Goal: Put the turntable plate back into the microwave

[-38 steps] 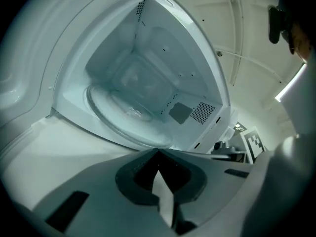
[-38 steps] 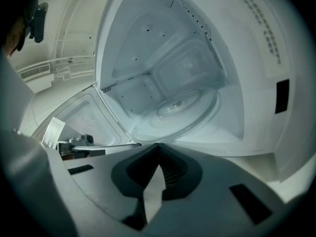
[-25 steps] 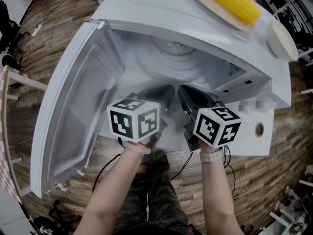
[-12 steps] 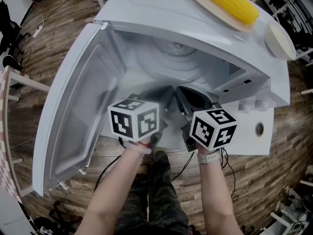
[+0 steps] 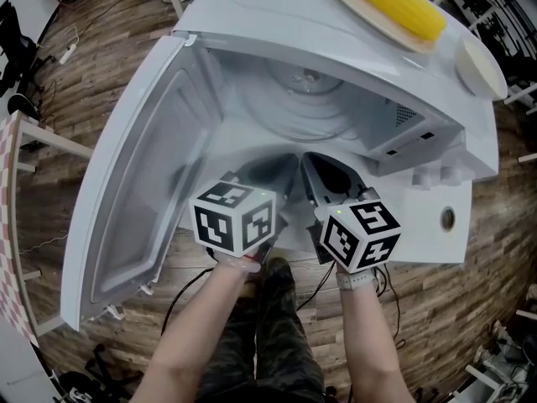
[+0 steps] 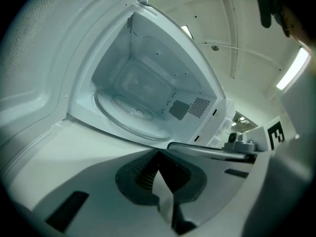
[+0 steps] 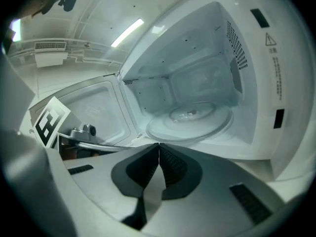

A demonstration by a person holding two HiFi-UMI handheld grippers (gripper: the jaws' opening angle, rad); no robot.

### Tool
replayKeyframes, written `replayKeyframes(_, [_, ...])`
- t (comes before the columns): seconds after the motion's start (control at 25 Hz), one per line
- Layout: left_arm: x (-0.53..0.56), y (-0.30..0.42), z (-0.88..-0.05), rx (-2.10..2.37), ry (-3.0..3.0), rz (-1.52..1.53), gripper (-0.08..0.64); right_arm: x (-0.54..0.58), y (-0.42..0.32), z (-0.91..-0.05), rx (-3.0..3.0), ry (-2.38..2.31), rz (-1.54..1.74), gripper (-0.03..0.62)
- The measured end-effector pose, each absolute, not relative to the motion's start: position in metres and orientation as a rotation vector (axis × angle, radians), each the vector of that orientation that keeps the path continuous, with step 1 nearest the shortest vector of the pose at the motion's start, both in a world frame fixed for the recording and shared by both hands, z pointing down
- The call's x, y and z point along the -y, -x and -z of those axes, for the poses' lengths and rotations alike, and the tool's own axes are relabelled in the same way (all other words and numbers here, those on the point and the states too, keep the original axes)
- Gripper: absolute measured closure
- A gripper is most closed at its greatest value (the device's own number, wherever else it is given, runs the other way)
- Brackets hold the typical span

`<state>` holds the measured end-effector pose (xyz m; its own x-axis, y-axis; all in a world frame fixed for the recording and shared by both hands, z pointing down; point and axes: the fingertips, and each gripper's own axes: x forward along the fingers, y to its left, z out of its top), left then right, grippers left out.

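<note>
- Turntable plate (image 5: 302,103) lies flat on the microwave (image 5: 277,23) cavity floor and looks seated.
- Left gripper (image 6: 158,154) and right gripper (image 7: 159,147) are both clenched and empty, just outside the opening.
- Suggest pulling both straight out, clear of the door (image 5: 138,191).

Two handheld grippers, side by side
The left gripper (image 5: 273,169) and right gripper (image 5: 327,173) point far, jaws pressed together, empty.

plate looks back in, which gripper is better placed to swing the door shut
Left, probably. The turntable plate sits inside the microwave, both grippers are shut and empty, and the open door hangs beside the left gripper; the right gripper is farther from it.
</note>
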<state>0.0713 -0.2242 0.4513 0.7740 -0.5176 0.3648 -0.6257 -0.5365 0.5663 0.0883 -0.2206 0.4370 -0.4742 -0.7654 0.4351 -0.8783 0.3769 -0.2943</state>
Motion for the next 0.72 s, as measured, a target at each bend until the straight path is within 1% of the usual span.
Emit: replayKeyframes(0.72, [0.137,-0.030,-0.411,0.871,-2.372,-0.133,0.548,0.131,-0.047,-0.403,2.490,-1.407,-0.600,0.571])
